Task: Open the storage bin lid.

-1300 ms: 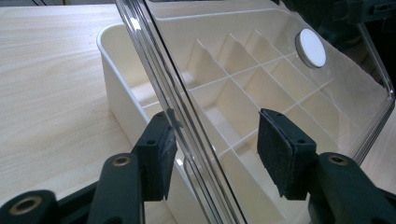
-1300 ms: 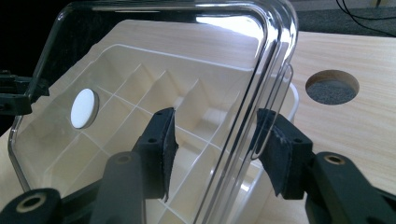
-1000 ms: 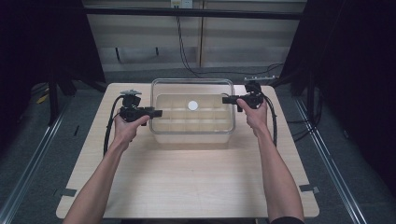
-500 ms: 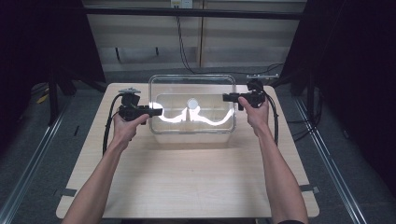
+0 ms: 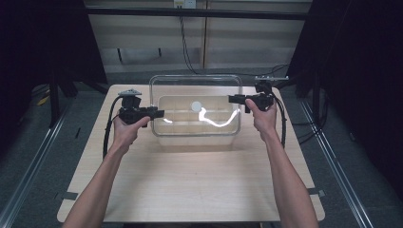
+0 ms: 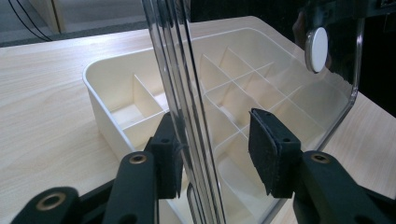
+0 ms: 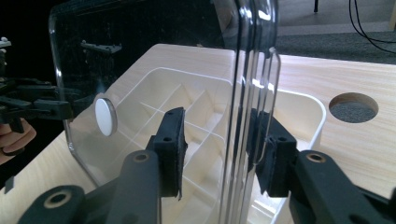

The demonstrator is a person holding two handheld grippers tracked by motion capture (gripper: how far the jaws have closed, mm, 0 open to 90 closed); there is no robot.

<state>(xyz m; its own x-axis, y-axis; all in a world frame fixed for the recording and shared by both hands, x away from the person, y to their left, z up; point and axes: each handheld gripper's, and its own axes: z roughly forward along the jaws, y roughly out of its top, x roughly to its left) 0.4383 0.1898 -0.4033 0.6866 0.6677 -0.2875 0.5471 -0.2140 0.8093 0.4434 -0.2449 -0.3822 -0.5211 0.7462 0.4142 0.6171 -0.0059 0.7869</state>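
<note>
Clear rectangular plastic lid [image 5: 196,90] tilted up above white compartmented plastic box [image 5: 196,124] at table [image 5: 190,190] rear centre. Left gripper [image 5: 159,113] jaws just closing, one pad touching lid edge, other pad apart. Right gripper [image 5: 231,99] likewise.

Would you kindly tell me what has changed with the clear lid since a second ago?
The clear lid has tilted up on edge off the divided box. Both tools' jaws have been closing, with the lid's side edges between them, left tool and right tool. The box and table stayed put.
</note>
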